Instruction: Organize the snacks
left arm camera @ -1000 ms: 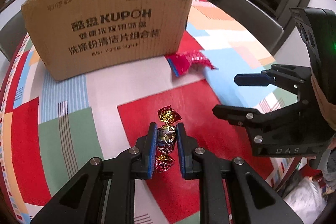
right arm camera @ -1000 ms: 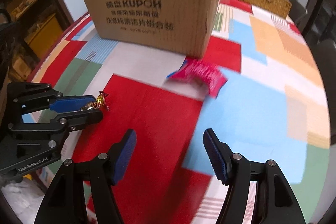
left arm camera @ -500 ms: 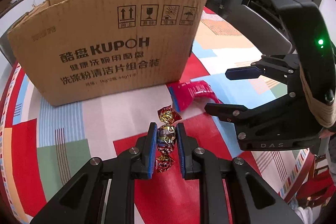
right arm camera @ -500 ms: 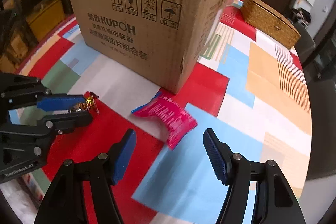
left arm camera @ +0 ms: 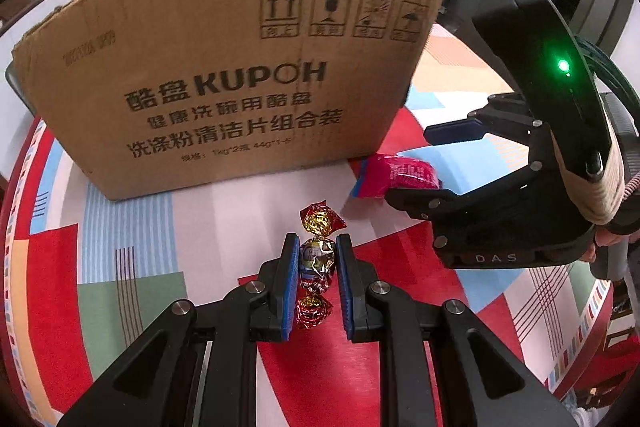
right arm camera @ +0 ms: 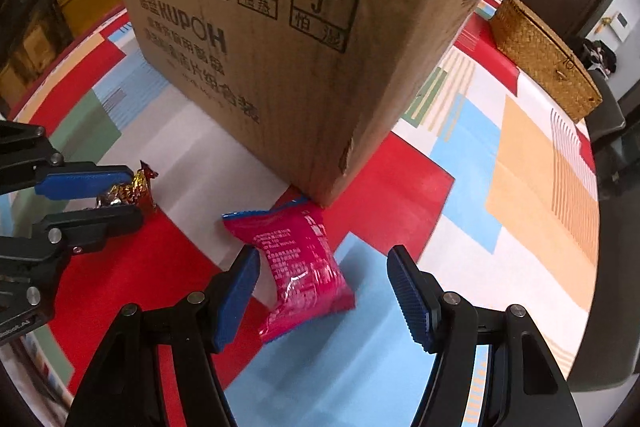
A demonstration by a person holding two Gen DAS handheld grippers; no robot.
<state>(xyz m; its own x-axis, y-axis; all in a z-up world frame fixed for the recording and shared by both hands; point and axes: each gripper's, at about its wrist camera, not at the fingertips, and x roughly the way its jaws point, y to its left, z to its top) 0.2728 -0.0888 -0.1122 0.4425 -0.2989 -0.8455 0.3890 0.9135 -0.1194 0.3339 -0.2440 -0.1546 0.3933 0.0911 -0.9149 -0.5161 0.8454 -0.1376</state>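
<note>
My left gripper (left arm camera: 317,263) is shut on a foil-wrapped candy (left arm camera: 318,259) with red and gold twisted ends, held above the tablecloth in front of the cardboard box (left arm camera: 224,95). It also shows in the right wrist view (right arm camera: 100,195) with the candy (right arm camera: 128,193). My right gripper (right arm camera: 324,291) is open, its fingers on either side of a pink snack packet (right arm camera: 298,263) lying by the box corner (right arm camera: 320,67). In the left wrist view the right gripper (left arm camera: 432,163) straddles the packet (left arm camera: 400,177).
A colourful patchwork tablecloth (right arm camera: 480,195) covers the table. A woven wicker basket (right arm camera: 544,55) stands at the far right. Chairs (left arm camera: 612,115) sit past the table edge.
Both grippers have moved toward the box. The right gripper has closed in on the pink packet, which now lies between its open fingers. The left still holds the candy.
</note>
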